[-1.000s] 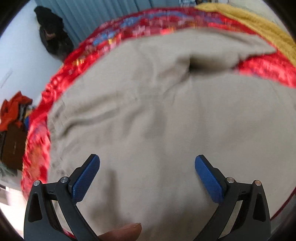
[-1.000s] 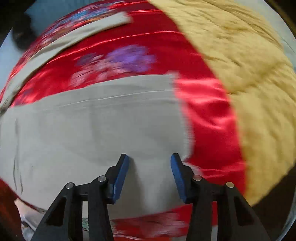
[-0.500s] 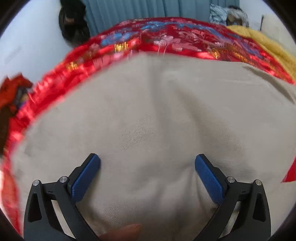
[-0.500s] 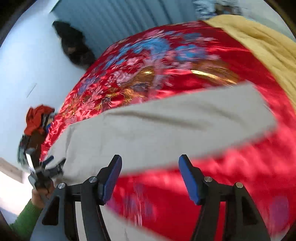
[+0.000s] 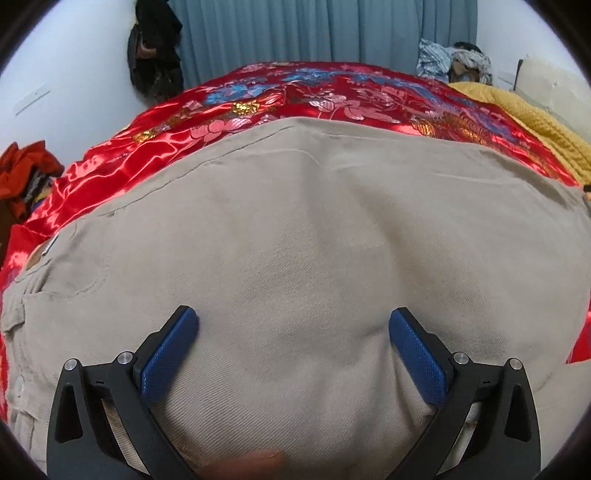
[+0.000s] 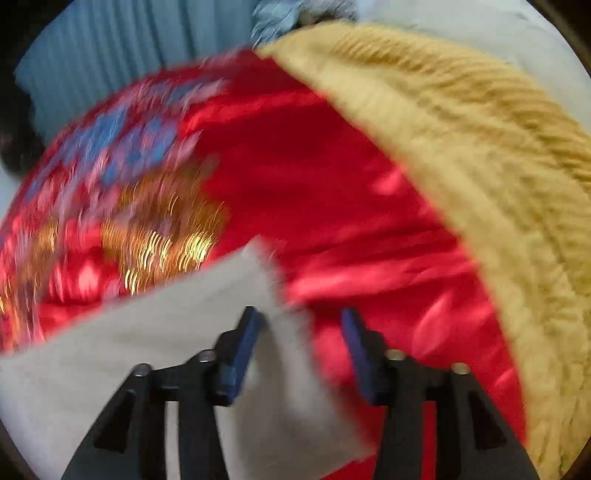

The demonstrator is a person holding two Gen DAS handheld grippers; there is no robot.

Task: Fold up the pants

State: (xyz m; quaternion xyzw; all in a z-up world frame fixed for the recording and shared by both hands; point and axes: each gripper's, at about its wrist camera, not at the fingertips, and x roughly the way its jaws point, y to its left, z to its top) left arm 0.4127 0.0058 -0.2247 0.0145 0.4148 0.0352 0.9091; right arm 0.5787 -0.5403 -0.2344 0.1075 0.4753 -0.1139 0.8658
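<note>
Since the frame half a second earlier, the right gripper had been swung from a high, wide look across the bed down to the leg end of the pants, and the left gripper had been tilted up so that the curtain and far wall came into view. The red satin bedspread covered the bed, with a yellow knitted blanket along its right side. The beige pants lay flat on the bedspread, with the waistband and a pocket seam visible at the left of the left wrist view and a squared hem edge at the right gripper. The left gripper was held wide open just above the seat area, with nothing between its jaws. The right gripper, blurred by motion, was spread open astride the hem corner, not yet closed on it. The pants appeared smoothed, perhaps with one leg laid over the other; this could not be confirmed. The crosswise folds were judged to be still outstanding.
</note>
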